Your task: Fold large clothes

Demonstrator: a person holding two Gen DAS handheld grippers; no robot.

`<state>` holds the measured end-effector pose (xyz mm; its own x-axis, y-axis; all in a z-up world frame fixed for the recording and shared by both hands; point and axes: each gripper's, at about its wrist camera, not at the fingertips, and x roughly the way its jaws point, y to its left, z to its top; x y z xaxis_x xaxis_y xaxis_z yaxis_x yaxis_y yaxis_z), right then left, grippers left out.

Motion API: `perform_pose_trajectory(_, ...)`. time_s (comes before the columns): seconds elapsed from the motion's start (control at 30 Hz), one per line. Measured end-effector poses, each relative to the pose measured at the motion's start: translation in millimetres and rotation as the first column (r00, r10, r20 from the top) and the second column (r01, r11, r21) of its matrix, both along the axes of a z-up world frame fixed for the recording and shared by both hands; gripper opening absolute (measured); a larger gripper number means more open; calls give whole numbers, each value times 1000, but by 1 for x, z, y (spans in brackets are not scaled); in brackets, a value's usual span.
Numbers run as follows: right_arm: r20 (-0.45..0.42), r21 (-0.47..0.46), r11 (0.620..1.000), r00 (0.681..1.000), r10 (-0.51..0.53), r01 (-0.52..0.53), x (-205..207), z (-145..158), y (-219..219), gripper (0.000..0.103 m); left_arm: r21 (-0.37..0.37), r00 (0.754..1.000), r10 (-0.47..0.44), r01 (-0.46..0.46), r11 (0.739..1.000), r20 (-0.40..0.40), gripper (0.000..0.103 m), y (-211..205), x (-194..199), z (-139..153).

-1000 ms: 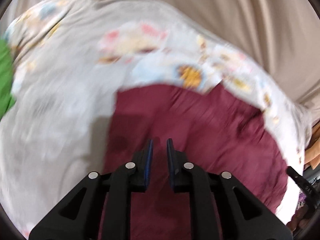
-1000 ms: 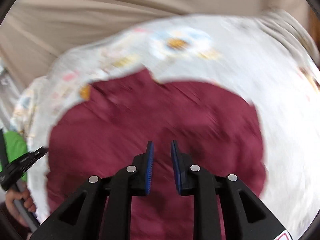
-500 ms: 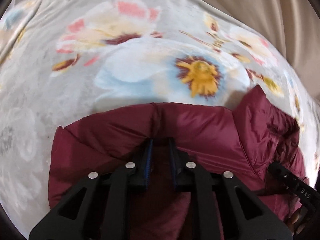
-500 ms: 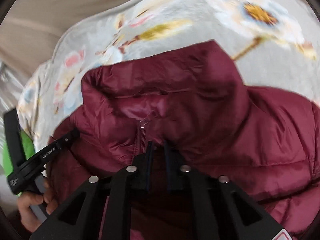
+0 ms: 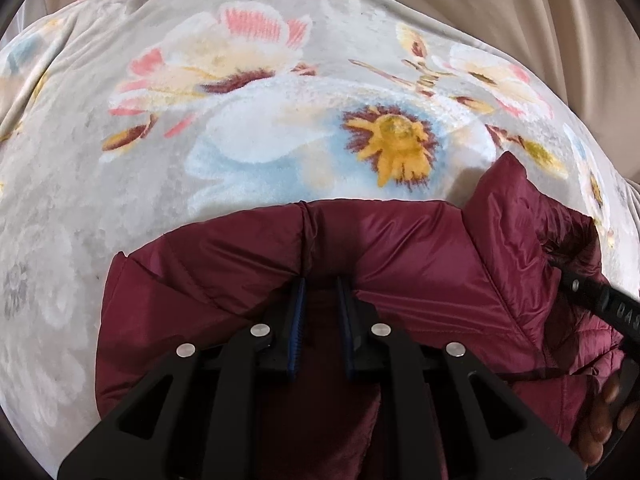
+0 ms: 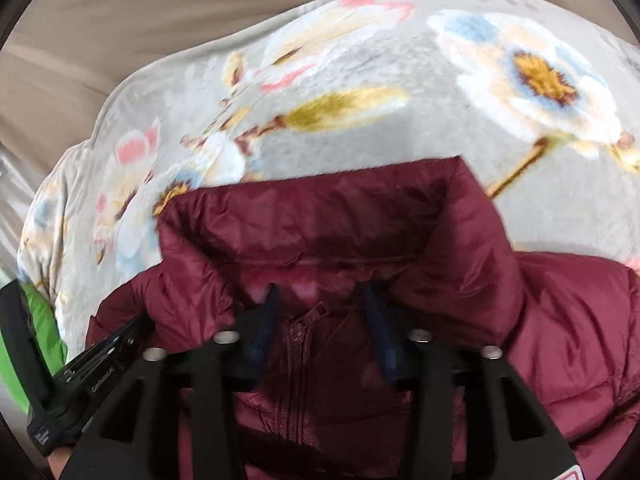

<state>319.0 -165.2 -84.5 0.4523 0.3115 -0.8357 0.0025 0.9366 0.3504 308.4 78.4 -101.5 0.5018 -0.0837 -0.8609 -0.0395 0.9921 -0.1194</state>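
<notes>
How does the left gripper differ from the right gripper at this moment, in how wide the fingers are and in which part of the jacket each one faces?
The left gripper has its fingers close together, with jacket fabric between them; the right gripper stands clearly wider. The left gripper faces a plain seamed shoulder edge; the right gripper faces the collar and the zipper below it. Both have black fingers with blue pads, over the floral blanket.

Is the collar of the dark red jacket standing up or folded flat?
Standing up. In the right wrist view the collar rises as a wall behind the zipper, with the right gripper open just before it.
</notes>
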Motion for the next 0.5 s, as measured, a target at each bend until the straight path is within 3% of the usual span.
perform_pose_trajectory(0.1, 4, 71, 993, 996, 91, -91, -41, 10, -8, 3, -8, 1000, 1, -1, 1000, -1, 15, 2, -1, 1)
perform_pose_trajectory(0.23, 87, 32, 994, 991, 104, -108, -98, 33, -13, 4, -18, 1000, 7, -7, 1000, 1, 15, 2, -2, 1)
perform_pose_trajectory(0.3, 118, 5, 997, 990, 73, -74, -101, 38, -19, 16, -6, 1000, 10, -9, 1000, 4, 15, 0, -2, 1)
perform_pose_trajectory(0.47, 95, 17, 998, 994, 61, -63, -48, 33, -2, 22, 12, 1000, 6, -6, 1000, 2, 15, -2, -2, 1)
perform_pose_trajectory(0.5, 77, 13, 998, 995, 58, -59, -38, 29, -1, 32, 14, 1000, 3, -4, 1000, 4, 15, -2, -2, 1)
